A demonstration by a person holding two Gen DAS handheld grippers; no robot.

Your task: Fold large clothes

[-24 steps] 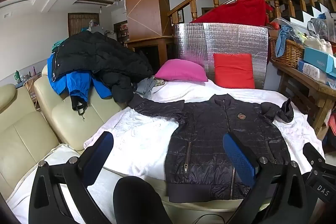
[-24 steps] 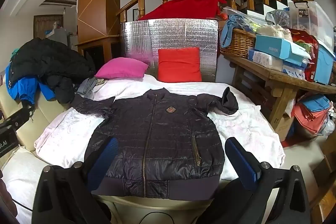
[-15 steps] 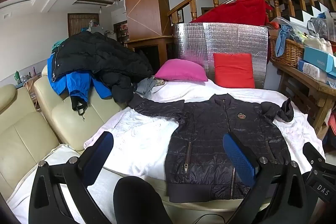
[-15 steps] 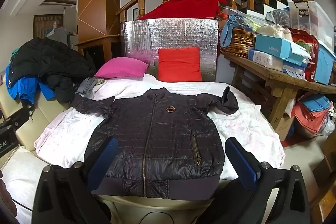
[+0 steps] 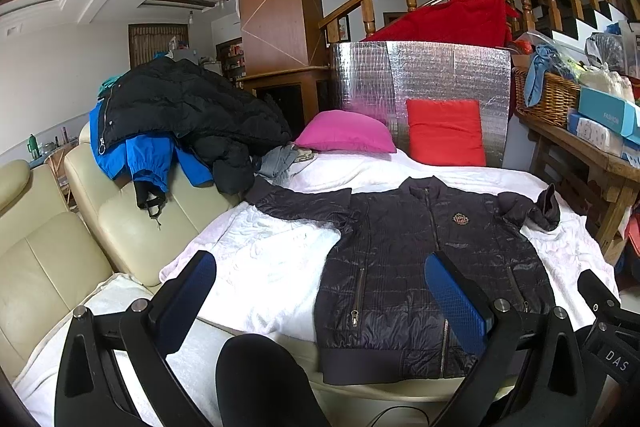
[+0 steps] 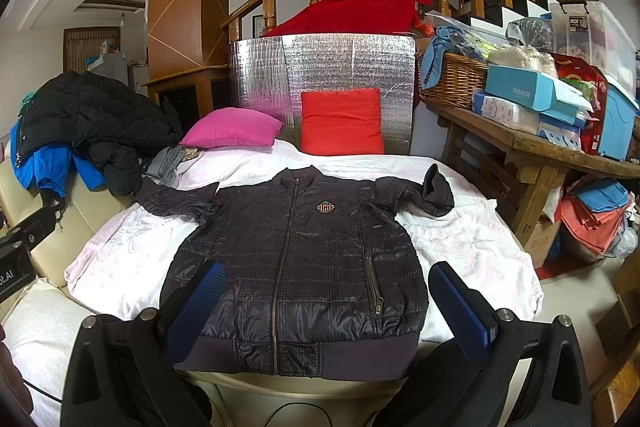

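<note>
A dark quilted jacket (image 6: 304, 259) lies front up and zipped on a white blanket (image 6: 472, 239), hem toward me. Its left sleeve stretches out flat; its right sleeve is bunched near the shoulder with the cuff standing up. It also shows in the left wrist view (image 5: 424, 259). My left gripper (image 5: 320, 291) is open and empty, held above the blanket's near left edge. My right gripper (image 6: 324, 299) is open and empty, above the jacket's hem. Neither touches the cloth.
A cream sofa (image 5: 60, 251) on the left carries a pile of black and blue coats (image 5: 172, 115). A pink pillow (image 6: 232, 133) and a red pillow (image 6: 342, 121) sit at the back. A cluttered wooden table (image 6: 528, 147) stands on the right.
</note>
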